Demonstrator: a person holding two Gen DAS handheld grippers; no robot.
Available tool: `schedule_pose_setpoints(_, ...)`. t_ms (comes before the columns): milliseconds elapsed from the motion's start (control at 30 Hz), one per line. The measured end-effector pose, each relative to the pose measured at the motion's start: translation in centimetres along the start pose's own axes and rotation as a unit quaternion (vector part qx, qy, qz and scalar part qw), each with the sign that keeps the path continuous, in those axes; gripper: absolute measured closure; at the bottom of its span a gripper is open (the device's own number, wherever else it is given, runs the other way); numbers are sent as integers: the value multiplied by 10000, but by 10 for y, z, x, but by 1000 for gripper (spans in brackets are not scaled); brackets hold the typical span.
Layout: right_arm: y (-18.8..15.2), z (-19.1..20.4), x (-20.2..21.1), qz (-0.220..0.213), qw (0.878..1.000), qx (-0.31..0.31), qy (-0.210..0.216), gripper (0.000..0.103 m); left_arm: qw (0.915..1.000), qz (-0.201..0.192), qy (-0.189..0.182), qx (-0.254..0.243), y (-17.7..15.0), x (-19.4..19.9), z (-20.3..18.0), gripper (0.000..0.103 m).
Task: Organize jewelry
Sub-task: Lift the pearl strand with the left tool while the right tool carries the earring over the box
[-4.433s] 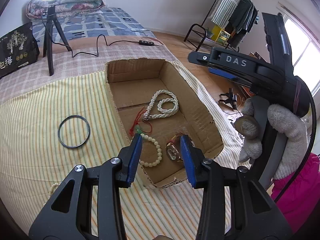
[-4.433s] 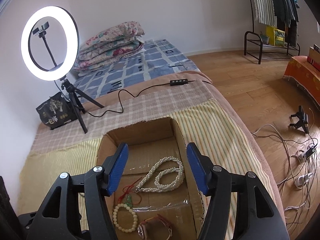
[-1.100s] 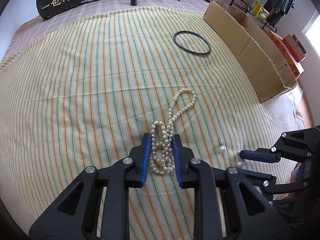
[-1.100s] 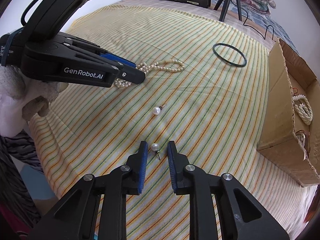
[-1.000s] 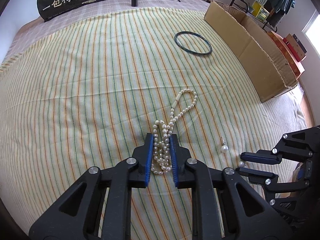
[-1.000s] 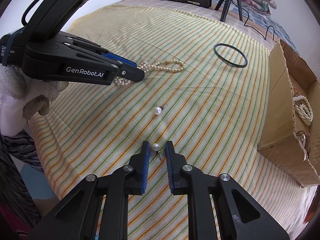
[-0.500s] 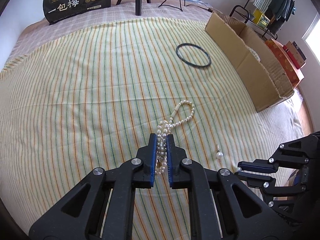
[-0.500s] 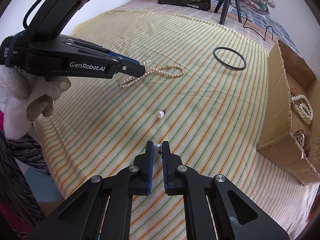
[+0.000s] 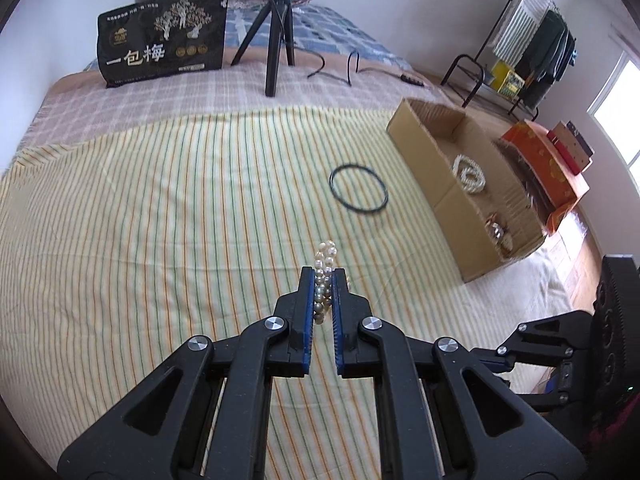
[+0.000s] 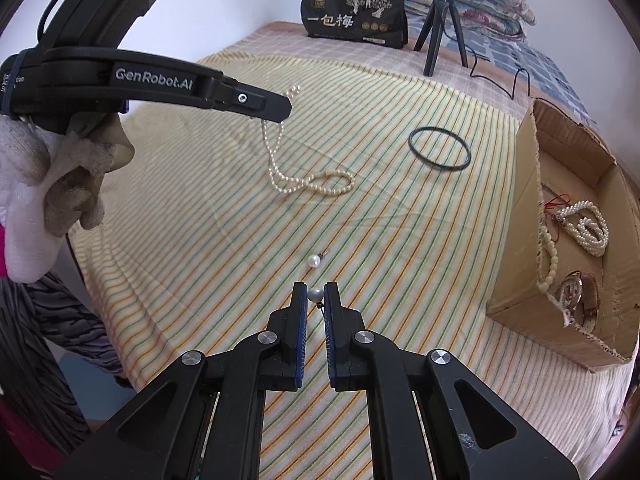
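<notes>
Both jaws are clamped: my left gripper (image 9: 324,280) pinches the white pearl bead necklace (image 10: 308,180), its far loop trailing on the striped yellow bedspread (image 10: 400,220); my right gripper (image 10: 315,294) holds one pearl stud earring (image 10: 315,294). I judge it roughly halfway: the open cardboard box (image 10: 516,256) holds several pieces, while a second pearl stud (image 10: 314,261) and a thin black ring bangle (image 10: 439,147) lie on the spread.

A black printed bag (image 9: 162,36) stands beside a black tripod (image 9: 276,36)
</notes>
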State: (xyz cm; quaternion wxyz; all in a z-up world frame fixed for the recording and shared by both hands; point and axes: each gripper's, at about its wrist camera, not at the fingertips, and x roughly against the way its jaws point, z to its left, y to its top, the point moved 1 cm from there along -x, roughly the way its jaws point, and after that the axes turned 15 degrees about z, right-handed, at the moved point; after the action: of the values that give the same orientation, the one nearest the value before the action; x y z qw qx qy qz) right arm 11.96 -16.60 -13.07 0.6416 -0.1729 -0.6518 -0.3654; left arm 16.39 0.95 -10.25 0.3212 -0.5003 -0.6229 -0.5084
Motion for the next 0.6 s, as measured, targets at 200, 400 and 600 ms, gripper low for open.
schedule_pose_setpoints(200,5,-5,18,-235,9997,-119,-7,96,9993,-325,-186,23,13,24,-8,97)
schedule_pose_setpoints(400,9,-17,36,-504,9984,-258,-54,96,9980,-550,-313,-70,24,38,-24,97)
schedule_pose_setpoints(600,9,-37,55,-734,9960,-480,-156,96,9961,-738,-453,-161,36,49,-41,97)
